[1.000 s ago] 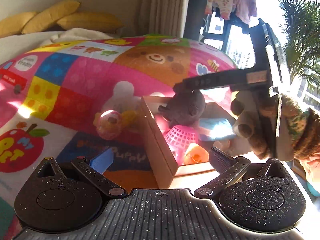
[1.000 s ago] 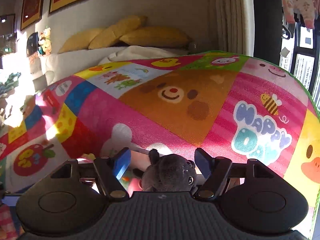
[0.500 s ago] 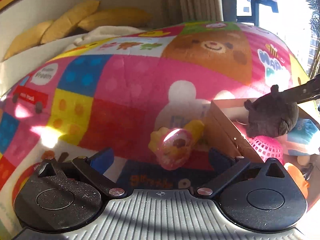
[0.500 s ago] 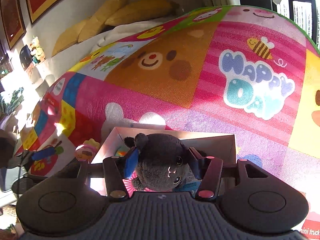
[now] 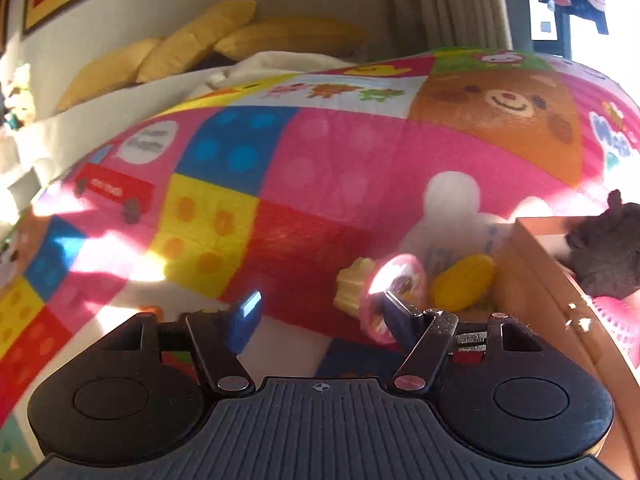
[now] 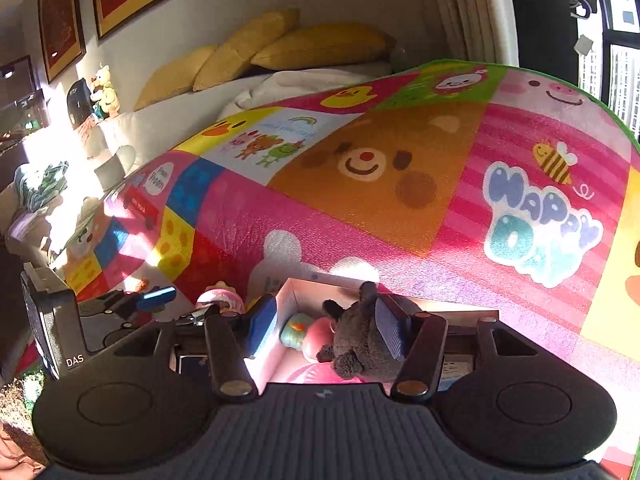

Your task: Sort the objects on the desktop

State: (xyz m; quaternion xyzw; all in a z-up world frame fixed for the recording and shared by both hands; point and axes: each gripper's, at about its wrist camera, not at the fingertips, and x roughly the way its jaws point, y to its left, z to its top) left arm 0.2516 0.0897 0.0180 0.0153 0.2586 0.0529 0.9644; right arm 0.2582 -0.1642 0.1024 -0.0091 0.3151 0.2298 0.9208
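Swinging leftward, my left gripper (image 5: 320,312) has half closed, empty, just beside the pink toy (image 5: 394,294); my right gripper (image 6: 326,326) holds the grey plush (image 6: 360,344) over the box (image 6: 292,292).

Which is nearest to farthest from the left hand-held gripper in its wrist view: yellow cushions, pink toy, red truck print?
From the left hand-held gripper:
1. Pink toy, at its right fingertip.
2. Red truck print, mid-mat, left.
3. Yellow cushions, far back by the wall.
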